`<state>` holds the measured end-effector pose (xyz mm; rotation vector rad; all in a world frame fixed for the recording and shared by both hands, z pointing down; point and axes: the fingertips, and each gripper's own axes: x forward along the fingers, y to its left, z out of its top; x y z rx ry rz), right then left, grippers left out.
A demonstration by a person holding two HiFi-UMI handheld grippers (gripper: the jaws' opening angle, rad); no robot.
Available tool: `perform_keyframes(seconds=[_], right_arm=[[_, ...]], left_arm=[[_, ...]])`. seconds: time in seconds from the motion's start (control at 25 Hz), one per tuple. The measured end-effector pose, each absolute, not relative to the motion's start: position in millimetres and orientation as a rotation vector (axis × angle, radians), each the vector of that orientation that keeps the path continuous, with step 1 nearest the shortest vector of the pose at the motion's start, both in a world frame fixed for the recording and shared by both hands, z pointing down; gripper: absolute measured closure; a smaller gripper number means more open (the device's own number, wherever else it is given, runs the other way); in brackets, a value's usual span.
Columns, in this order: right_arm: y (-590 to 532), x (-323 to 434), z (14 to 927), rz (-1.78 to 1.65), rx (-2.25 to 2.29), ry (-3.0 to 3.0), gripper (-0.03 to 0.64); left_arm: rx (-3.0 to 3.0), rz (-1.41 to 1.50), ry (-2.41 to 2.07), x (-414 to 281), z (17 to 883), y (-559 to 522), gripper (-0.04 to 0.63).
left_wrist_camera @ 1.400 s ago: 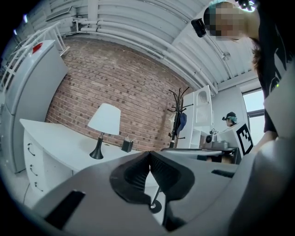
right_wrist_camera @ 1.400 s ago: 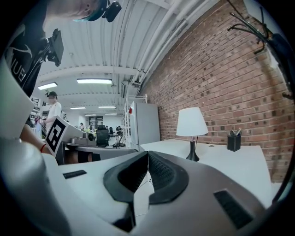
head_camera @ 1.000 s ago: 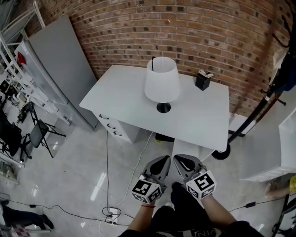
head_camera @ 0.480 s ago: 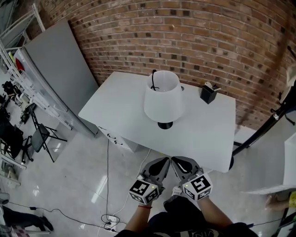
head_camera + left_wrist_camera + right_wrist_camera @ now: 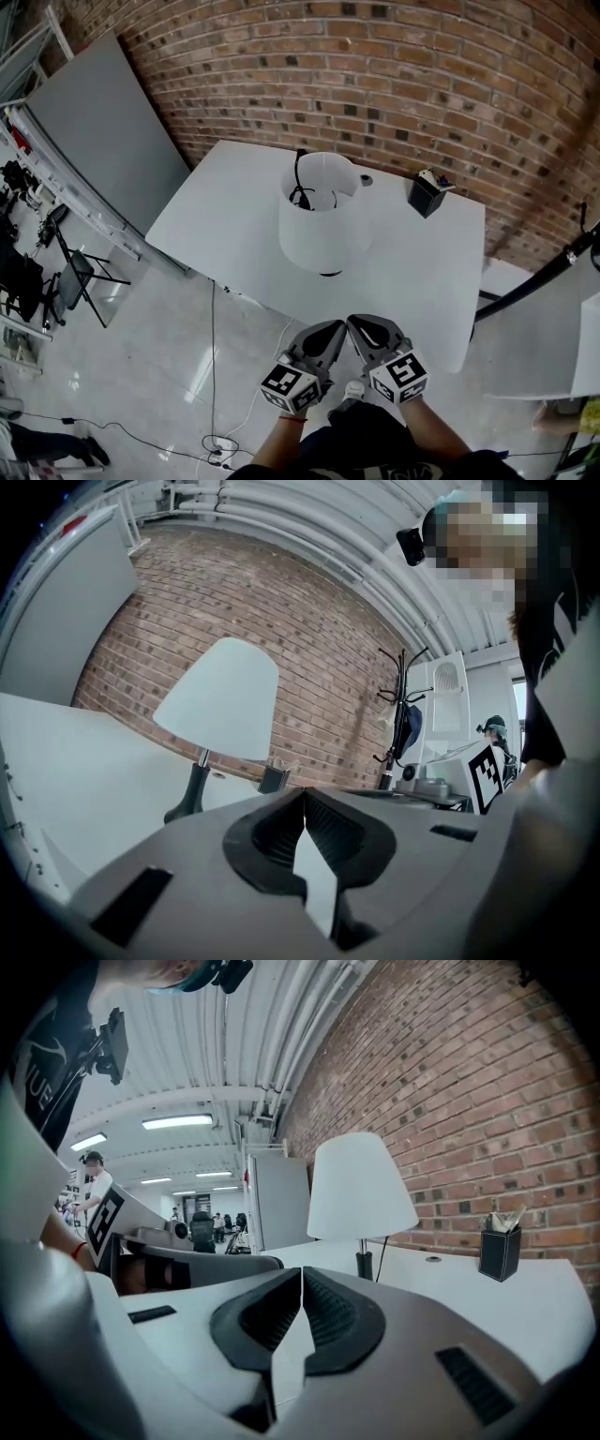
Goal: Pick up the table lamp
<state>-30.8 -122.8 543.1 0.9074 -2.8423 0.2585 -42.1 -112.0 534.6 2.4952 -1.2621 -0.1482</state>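
Lamp first: my target, the white-shaded table lamp (image 5: 323, 225), stands upright on its black base around the middle of the white surface (image 5: 216, 216), a little closer to the far edge by the brick wall (image 5: 422, 75). A black pen holder (image 5: 427, 195) sits apart from it toward the far right corner. My left tool (image 5: 335, 328) and right tool (image 5: 357, 323) hang side by side at the near edge, each with jaws pressed together, gripping nothing.

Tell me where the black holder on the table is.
In the head view, the black holder stands at the back right of the white table, close to the brick wall, right of the lamp and apart from it.
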Motion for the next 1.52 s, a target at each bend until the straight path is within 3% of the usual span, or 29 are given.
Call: perform_keyframes(seconds=[0.48,1.08,1.52], right_arm=[[-178.8,-39.3,581.3,0.337,0.790,-2.845,0.614],[-207.5,-44.9,632.2,0.346,0.783,-2.732,0.614],[-219.8,-54.7,649.4,0.366,0.830,-2.678,0.614]], left_arm=[[2.388,-0.211,-1.238,-58.8,568.5,-165.6,0.586],[2.412,-0.681,-0.935,-106.2,555.0,-207.4,0.489],[2.458,-0.922,-0.582,-111.9,529.6,-218.5,0.485]])
